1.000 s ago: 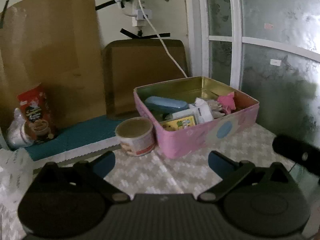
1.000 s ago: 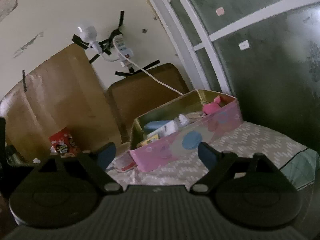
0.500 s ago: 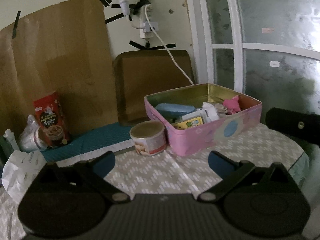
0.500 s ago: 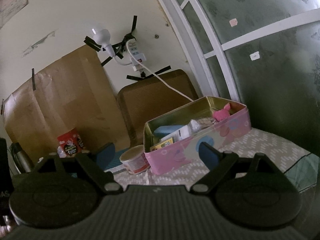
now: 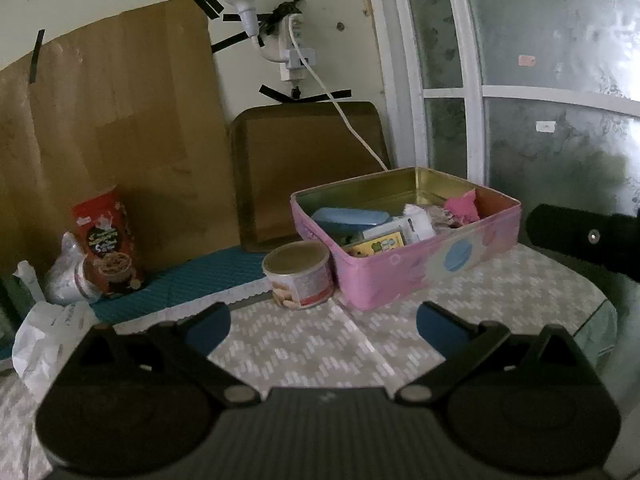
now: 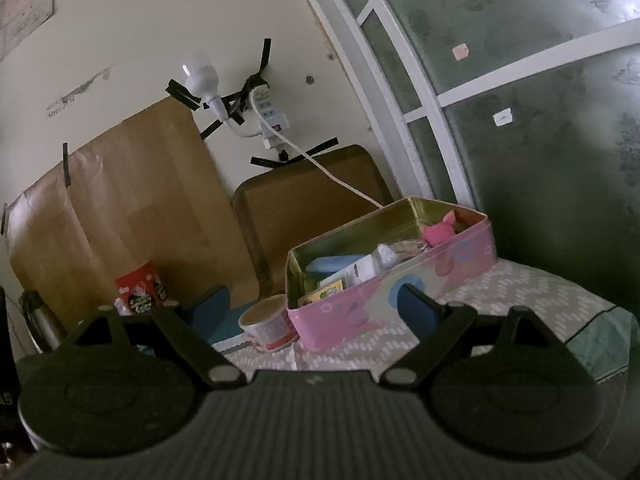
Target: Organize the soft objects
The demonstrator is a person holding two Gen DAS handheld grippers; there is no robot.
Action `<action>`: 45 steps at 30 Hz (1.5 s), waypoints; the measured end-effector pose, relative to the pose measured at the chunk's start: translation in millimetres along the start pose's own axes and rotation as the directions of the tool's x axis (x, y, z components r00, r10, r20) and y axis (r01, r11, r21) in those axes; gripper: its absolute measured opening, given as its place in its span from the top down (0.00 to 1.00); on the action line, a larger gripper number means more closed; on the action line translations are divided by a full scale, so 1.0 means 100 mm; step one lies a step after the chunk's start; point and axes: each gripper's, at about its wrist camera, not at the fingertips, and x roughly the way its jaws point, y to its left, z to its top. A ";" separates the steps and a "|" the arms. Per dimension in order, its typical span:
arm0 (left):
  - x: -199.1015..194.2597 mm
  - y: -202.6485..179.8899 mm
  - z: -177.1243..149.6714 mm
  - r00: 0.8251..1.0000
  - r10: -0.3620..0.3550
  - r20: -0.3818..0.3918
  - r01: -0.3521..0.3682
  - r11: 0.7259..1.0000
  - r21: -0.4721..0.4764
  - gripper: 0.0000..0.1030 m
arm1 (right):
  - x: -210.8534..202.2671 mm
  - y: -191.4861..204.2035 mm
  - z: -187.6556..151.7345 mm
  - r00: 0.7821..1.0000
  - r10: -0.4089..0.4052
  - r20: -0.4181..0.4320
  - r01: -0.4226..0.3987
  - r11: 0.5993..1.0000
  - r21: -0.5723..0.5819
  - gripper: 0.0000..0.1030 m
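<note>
A pink tin box (image 5: 424,270) (image 6: 400,304) stands open on the patterned tablecloth. Inside lie a blue case (image 5: 346,216), a white packet (image 5: 418,222), a yellow card (image 5: 374,246) and a pink soft item (image 5: 462,208) (image 6: 438,232). My left gripper (image 5: 322,322) is open and empty, held above the cloth in front of the box. My right gripper (image 6: 314,306) is open and empty, further back and to the right; its body shows at the right edge of the left wrist view (image 5: 588,238).
A small round tub (image 5: 298,274) (image 6: 268,326) stands left of the box. A red snack pouch (image 5: 108,246) and a plastic bag (image 5: 64,276) sit on a teal mat (image 5: 176,284). Cardboard and a brown tray (image 5: 308,168) lean on the wall. White paper (image 5: 44,336) lies left.
Both grippers have drawn back and risen from the box, which looks smaller and further off. Both stay open and empty.
</note>
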 end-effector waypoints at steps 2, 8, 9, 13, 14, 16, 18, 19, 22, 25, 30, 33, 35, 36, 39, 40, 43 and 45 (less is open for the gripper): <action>-0.01 0.00 0.00 1.000 0.002 -0.003 -0.002 1.000 -0.001 0.00 | -0.01 0.00 0.00 1.000 0.000 0.003 0.000 1.000 0.002 0.10; -0.03 -0.01 0.00 1.000 0.008 -0.016 -0.008 1.000 0.003 0.00 | -0.02 -0.01 0.00 1.000 -0.006 0.007 0.006 1.000 0.012 0.10; -0.04 -0.01 0.00 1.000 0.008 -0.015 -0.008 1.000 0.005 0.00 | -0.02 -0.01 0.00 1.000 -0.007 0.009 0.007 1.000 0.013 0.10; -0.08 -0.02 0.01 1.000 0.006 -0.011 -0.006 1.000 0.009 0.00 | -0.02 -0.01 0.00 1.000 -0.009 0.010 0.009 1.000 0.014 0.10; -0.09 -0.02 0.01 1.000 0.006 -0.012 -0.006 1.000 0.009 0.00 | -0.03 -0.01 0.00 1.000 -0.010 0.011 0.010 1.000 0.015 0.10; -0.10 -0.02 0.01 1.000 0.003 -0.015 -0.003 1.000 0.010 0.00 | -0.03 -0.01 0.00 1.000 -0.015 0.014 0.015 1.000 0.020 0.10; -0.13 -0.03 0.02 1.000 0.000 -0.015 0.000 1.000 0.011 0.00 | -0.04 -0.01 0.00 1.000 -0.020 0.017 0.019 1.000 0.022 0.10; -0.14 -0.03 0.01 1.000 -0.002 -0.013 0.002 1.000 0.011 0.00 | -0.04 -0.01 0.00 1.000 -0.022 0.018 0.021 1.000 0.023 0.10; -0.17 -0.04 0.02 1.000 -0.003 -0.013 0.003 1.000 0.007 0.00 | -0.04 -0.02 0.00 1.000 -0.023 0.017 0.022 0.999 0.025 0.09; -0.19 -0.05 0.02 1.000 0.004 -0.022 -0.004 1.000 -0.002 0.00 | -0.04 -0.02 -0.01 1.000 -0.023 0.016 0.022 0.999 0.026 0.09; -0.16 -0.04 0.01 0.999 0.016 -0.046 -0.017 1.000 -0.013 0.00 | -0.04 -0.02 -0.02 1.000 -0.026 0.013 0.026 0.999 0.029 0.09; -0.13 -0.01 -0.01 0.998 0.017 -0.067 -0.018 1.000 -0.026 0.00 | -0.03 -0.01 -0.03 1.000 -0.029 0.010 0.029 0.999 0.028 0.09; -0.11 -0.01 -0.02 0.997 0.019 -0.077 -0.021 0.999 -0.029 0.00 | -0.02 -0.01 -0.04 0.999 -0.032 0.006 0.031 0.999 0.030 0.09; -0.11 -0.01 -0.03 0.996 0.020 -0.082 -0.022 0.999 -0.028 0.00 | -0.01 -0.02 -0.04 1.000 -0.031 0.004 0.031 0.999 0.031 0.08; -0.09 -0.01 -0.05 0.996 0.019 -0.091 -0.022 0.999 -0.026 0.00 | 0.00 -0.02 -0.06 1.000 -0.031 -0.001 0.031 0.999 0.031 0.08; -0.08 -0.01 -0.05 0.995 0.017 -0.095 -0.020 0.999 -0.026 0.00 | 0.00 -0.02 -0.06 1.000 -0.031 -0.002 0.031 0.999 0.032 0.08; -0.07 -0.02 -0.07 0.995 0.016 -0.103 -0.018 1.000 -0.017 0.00 | 0.01 -0.02 -0.07 0.999 -0.036 -0.005 0.036 0.999 0.033 0.08; -0.05 -0.03 -0.08 0.994 0.015 -0.107 -0.017 1.000 -0.013 0.00 | 0.01 -0.02 -0.08 0.999 -0.038 -0.006 0.039 0.999 0.035 0.08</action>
